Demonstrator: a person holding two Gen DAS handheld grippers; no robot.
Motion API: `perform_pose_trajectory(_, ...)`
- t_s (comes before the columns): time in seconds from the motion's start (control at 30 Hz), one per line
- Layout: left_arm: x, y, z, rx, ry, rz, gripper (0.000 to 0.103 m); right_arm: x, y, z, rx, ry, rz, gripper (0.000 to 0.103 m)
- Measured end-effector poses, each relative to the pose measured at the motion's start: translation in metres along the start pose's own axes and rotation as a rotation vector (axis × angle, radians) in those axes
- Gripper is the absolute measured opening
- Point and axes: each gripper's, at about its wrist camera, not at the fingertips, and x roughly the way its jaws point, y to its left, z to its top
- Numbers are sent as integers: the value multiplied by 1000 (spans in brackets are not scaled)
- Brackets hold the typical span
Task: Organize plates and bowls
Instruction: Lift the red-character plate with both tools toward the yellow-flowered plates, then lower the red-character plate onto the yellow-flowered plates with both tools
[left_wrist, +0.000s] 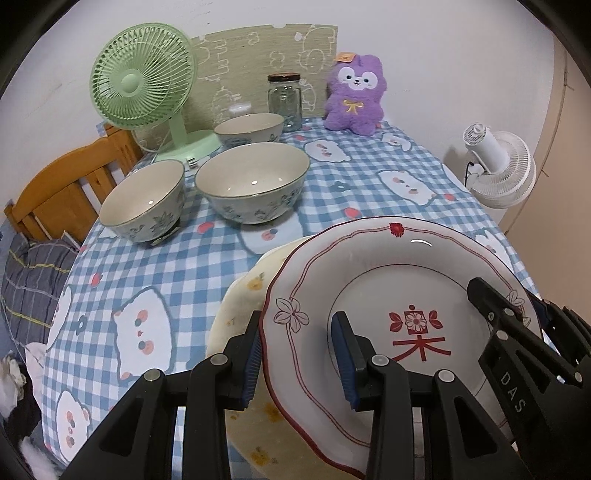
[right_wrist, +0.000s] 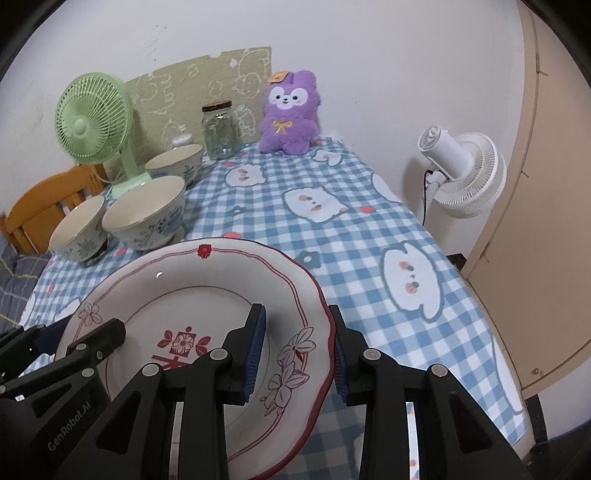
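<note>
Both tools pinch the red-trimmed plate (left_wrist: 369, 295): left gripper (left_wrist: 301, 356) on its left rim, right gripper (right_wrist: 299, 354) on its right, apparently to keep it level above a yellow-flowered plate (left_wrist: 243, 310) near the table's near edge. Three floral bowls (left_wrist: 253, 182) cluster toward the far-left corner.

The right gripper (right_wrist: 297, 350) clamped the right rim of a white plate (right_wrist: 207, 295) with red trim, one pad inside the rim, the other outside. The left gripper (right_wrist: 92, 341) reached onto the plate's left side. The plate was held above a table (right_wrist: 369, 236) covered in blue checked cloth. Three bowls (right_wrist: 146, 212) stood grouped at the far left of the table, near a green fan (right_wrist: 94, 114). A glass jar (right_wrist: 221, 131) and a purple plush toy (right_wrist: 290, 112) stood against the back wall. A white fan (right_wrist: 465, 173) was beside the table's right edge
</note>
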Motion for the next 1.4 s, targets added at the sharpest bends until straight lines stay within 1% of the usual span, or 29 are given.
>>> perform_pose_trajectory(0.27, 5, 9, -10, 2, 17, -6, 36, 4, 9, -7, -10, 15, -6, 36)
perform_pose_trajectory(0.43, 9, 15, -14, -4, 19, 3, 36, 7, 16, -13, -25, 27, -9, 36)
perform_pose_trajectory(0.67, 8, 16, -16, 10, -11, 20, 36, 8, 20, -14, -35, 15, -18, 36)
perform_pose_trajectory(0.97, 8, 14, -20, 39, -48, 37, 36, 9, 28, -16, -78, 4, -70, 40)
perform_pose_trajectory(1.2, 9, 10, -21, 63, -56, 31, 36, 13, 27, -16, -77, 25, -98, 44)
perform_pose_trajectory(1.27, 10, 7, -21, 74, -53, 30, 36, 16, 22, -17, -42, 52, -83, 45)
perform_pose_trajectory(1.4, 10, 5, -22, 78, -58, 32, 36, 16, 22, -17, -45, 51, -84, 45)
